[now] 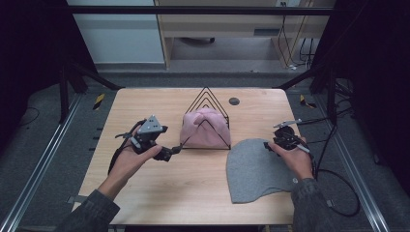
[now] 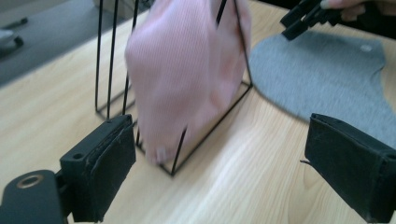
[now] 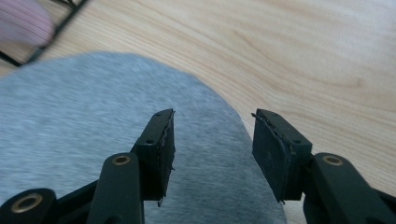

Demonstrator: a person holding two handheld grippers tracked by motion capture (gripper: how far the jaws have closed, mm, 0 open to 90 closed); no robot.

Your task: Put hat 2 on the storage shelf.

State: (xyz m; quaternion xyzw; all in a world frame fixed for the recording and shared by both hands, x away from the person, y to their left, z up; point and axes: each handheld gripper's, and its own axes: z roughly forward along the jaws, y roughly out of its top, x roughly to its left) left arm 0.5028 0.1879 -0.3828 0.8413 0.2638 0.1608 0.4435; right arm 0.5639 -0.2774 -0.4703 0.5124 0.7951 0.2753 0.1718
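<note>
Sitting mid-table is a pink hat (image 1: 205, 126), soft ribbed knit, tucked into a black wire rack (image 1: 207, 99) of thin triangular frames nested one behind another. Up close in the left gripper view the pink hat (image 2: 187, 74) bulges between the rods, blurred, its lower edge down by the rack's (image 2: 112, 56) base bar with a small tag near the bottom.

To its right lies a grey hat (image 1: 254, 169), flat on the table (image 1: 193, 193), smooth fine knit, rounded at the top, straight along the near hem, a small pale dot near its right edge. It lies just beside the rack's front corner; touching or not, I cannot tell.

Left gripper (image 1: 169, 152) now: held low at the rack's front left corner, grey three-cornered plate on top, jaws spread wide in its own view (image 2: 219, 172), black padded faces well apart, nothing between them.

Right gripper (image 1: 271, 146): at the grey hat's upper right edge, hand (image 1: 297, 159) behind it. In its own view (image 3: 212, 149) the jaws stand apart over the grey hat (image 3: 84, 135), the curved edge running between them, bare wood under the right jaw.

Room to move: open pale wood grain in front of the rack and along the left side; a dark round hole (image 1: 234, 101) sits near the far edge.
</note>
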